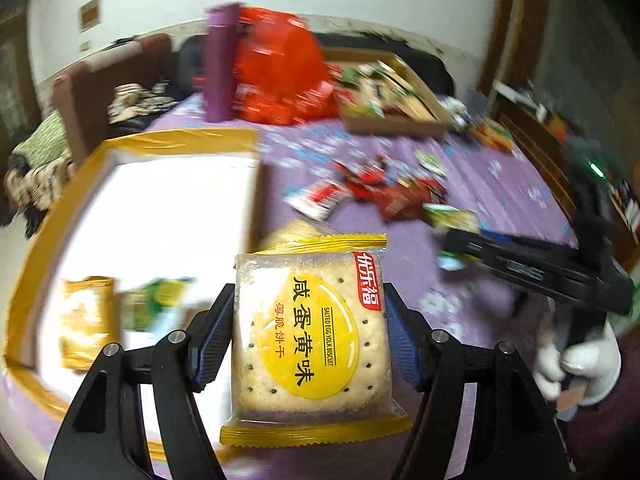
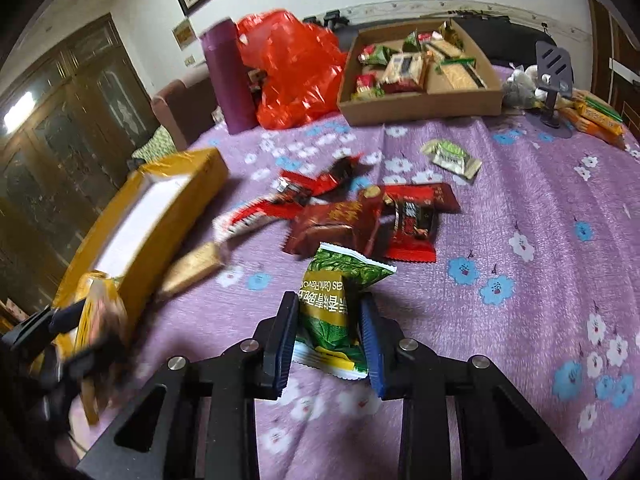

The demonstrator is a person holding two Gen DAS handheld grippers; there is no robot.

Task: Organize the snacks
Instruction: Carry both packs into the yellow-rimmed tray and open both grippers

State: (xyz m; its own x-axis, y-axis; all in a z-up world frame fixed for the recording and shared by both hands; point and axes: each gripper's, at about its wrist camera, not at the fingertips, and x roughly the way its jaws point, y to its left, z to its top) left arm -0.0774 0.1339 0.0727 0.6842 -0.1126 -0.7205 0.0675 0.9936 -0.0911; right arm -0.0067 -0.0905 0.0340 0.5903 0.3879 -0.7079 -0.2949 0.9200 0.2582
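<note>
Surface: purple floral tablecloth [image 2: 500, 208], room behind with dark wooden cabinet [image 2: 68, 120].
Left gripper [image 1: 310, 320]: clamped on salted egg yolk biscuit pack [image 1: 310, 336], pads pressing both sides, pack lifted beside the yellow box [image 1: 132, 148].
Yellow box contents: one yellow packet [image 1: 86, 320], one green packet [image 1: 160, 304], blurred.
Right gripper [image 2: 326, 340]: narrow, closed on green garlic-flavour snack packet [image 2: 332, 312], packet crumpled between pads.
Loose snacks: red wrappers [image 2: 360, 216] mid-table, pale green packet [image 2: 452, 156] further back.
Back: cardboard tray [image 2: 424, 104] with mixed snacks, red plastic bag [image 2: 292, 68], purple bottle [image 2: 228, 76].
</note>
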